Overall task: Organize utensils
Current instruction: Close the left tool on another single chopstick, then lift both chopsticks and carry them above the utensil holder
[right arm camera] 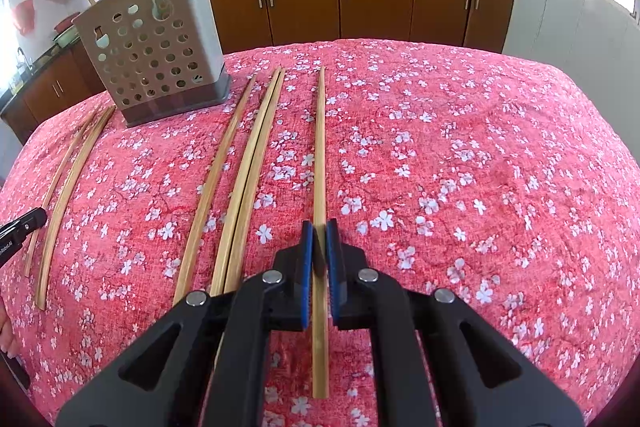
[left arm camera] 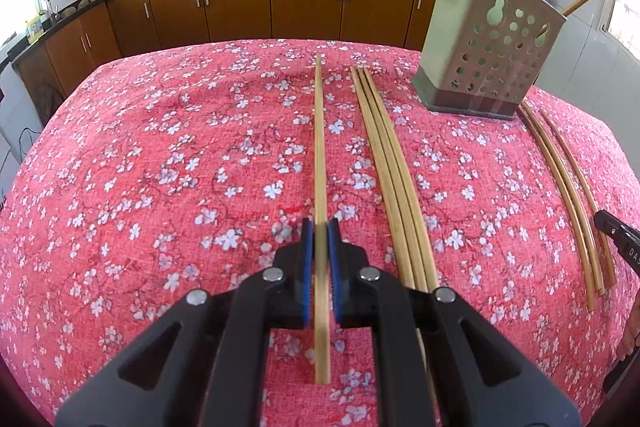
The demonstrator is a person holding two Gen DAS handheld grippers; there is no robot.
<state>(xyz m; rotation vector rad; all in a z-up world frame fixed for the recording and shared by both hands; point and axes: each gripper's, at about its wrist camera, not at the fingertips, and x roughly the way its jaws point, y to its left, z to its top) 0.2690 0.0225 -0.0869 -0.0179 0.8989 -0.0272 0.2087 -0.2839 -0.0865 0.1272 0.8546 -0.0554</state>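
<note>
From the left wrist, your left tongs [left arm camera: 320,227] straddle a lone chopstick [left arm camera: 319,147] on the worktop [left arm camera: 160,167], barely clamped, so it may slip; from the right wrist, your right tongs [right arm camera: 319,227] likewise straddle another chopstick [right arm camera: 320,147], well short of the perforated holder [right arm camera: 156,43].

Both tongs were held low and level, pointing forward. The left tongs [left arm camera: 320,227] had their blue-padded jaws nearly closed on a chopstick [left arm camera: 319,147]. The right tongs [right arm camera: 319,227] likewise pinched another chopstick [right arm camera: 320,147].
</note>
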